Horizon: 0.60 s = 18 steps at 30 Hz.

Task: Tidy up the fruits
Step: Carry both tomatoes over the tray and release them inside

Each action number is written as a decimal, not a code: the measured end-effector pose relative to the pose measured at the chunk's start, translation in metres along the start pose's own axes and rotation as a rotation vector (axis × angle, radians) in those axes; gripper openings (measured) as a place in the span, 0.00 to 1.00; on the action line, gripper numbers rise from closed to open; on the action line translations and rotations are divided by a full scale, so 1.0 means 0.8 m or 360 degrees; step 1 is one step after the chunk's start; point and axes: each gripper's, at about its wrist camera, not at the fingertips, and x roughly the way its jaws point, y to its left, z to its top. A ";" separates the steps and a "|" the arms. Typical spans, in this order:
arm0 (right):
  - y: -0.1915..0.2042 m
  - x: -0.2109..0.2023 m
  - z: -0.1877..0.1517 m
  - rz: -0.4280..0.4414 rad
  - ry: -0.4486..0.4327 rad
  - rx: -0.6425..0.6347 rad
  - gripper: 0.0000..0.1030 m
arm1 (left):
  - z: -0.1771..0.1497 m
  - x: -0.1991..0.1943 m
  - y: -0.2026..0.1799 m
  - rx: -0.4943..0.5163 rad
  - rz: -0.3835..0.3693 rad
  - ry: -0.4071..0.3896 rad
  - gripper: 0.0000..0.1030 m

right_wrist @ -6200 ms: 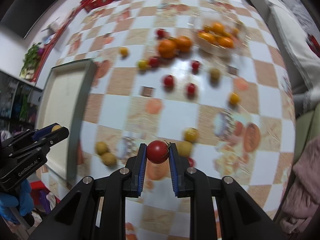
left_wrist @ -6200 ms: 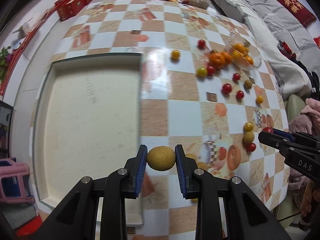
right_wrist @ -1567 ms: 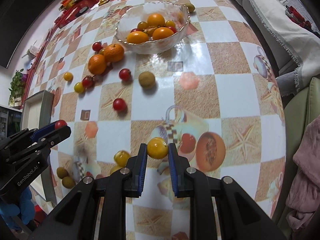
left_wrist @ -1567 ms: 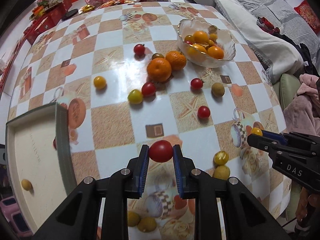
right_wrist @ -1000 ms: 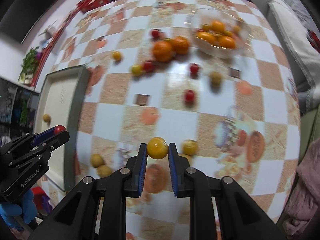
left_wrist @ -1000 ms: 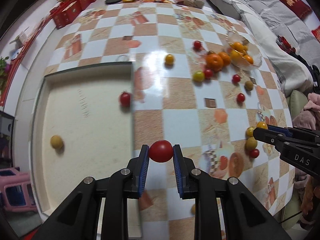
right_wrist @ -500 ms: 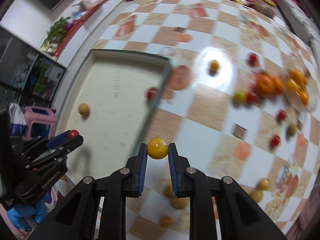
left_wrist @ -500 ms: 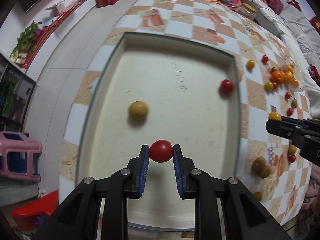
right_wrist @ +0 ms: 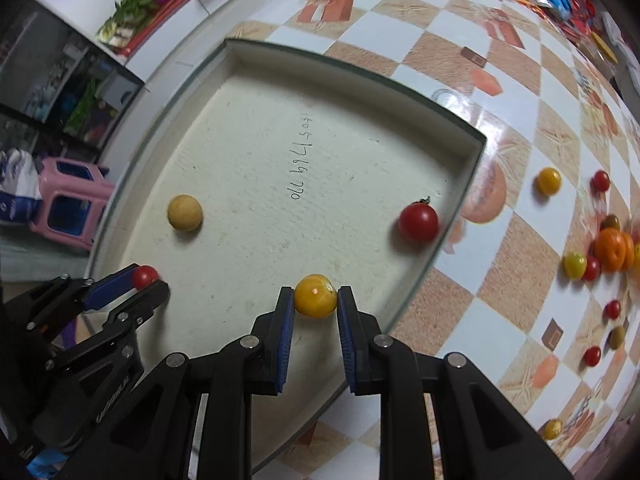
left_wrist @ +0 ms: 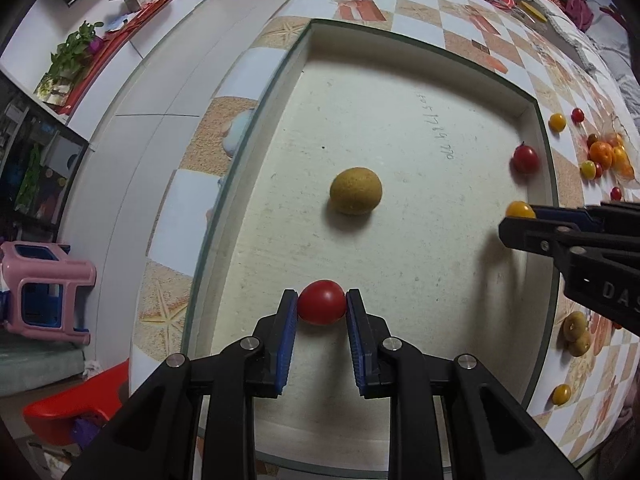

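The left gripper (left_wrist: 322, 307) sits at the bottom centre of the left wrist view, its blue pads clamped on a red cherry tomato (left_wrist: 321, 307) held over the cream floor of the shallow tray (left_wrist: 420, 40). In the middle of that frame a tan round fruit (left_wrist: 355, 191) lies on the tray floor, and a second red tomato (left_wrist: 525, 159) rests at the right, close against the tray's inner wall.

The right gripper (right_wrist: 316, 295) fills the bottom centre of the right wrist view, closed on a yellow cherry tomato (right_wrist: 315, 295) above the tray's near right part. The same gripper enters the left wrist view from the right edge, with the yellow fruit at its tip.

Beyond the tray, on the checkered tablecloth (right_wrist: 500, 112), loose fruit spreads toward the right edge of the right wrist view: a small orange-yellow tomato (right_wrist: 548, 181), and a cluster around an orange (right_wrist: 610, 249) that is blurred, so the pieces there are hard to tell apart. A pink stool (left_wrist: 44, 288) stands at the left edge of the left wrist view.
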 end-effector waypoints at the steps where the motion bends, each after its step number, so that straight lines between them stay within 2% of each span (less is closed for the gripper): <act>1: 0.002 0.004 0.001 -0.0014 0.0017 -0.0020 0.23 | -0.001 0.002 -0.002 0.0012 0.0004 0.0007 0.25; 5: 0.010 0.014 0.002 -0.0042 0.0057 -0.0073 0.25 | -0.003 0.003 -0.003 0.0023 0.0011 0.0001 0.26; 6: 0.012 0.017 0.002 -0.0047 0.0067 -0.0082 0.34 | -0.003 0.004 -0.002 0.0018 0.0021 -0.0001 0.36; 7: 0.013 0.017 0.002 -0.0044 0.0068 -0.0083 0.47 | -0.003 0.004 -0.001 0.0010 0.0041 -0.0003 0.49; 8: 0.015 0.017 0.002 -0.0040 0.0062 -0.0086 0.52 | -0.006 0.003 0.000 -0.0003 0.0049 -0.0007 0.76; 9: 0.018 0.017 0.002 -0.0027 0.0058 -0.0093 0.55 | -0.007 0.000 0.002 -0.0022 0.0066 -0.0042 0.80; 11: 0.022 0.018 0.002 -0.0036 0.0059 -0.0117 0.60 | -0.008 -0.001 0.004 -0.0017 0.0067 -0.0038 0.80; 15: 0.028 0.010 0.002 0.0003 0.0007 -0.0131 0.84 | -0.010 0.001 0.002 -0.0008 0.0086 -0.0002 0.80; 18: 0.026 -0.011 0.002 -0.0061 -0.0095 -0.0114 0.85 | -0.009 -0.003 0.001 -0.0005 0.0092 -0.0002 0.80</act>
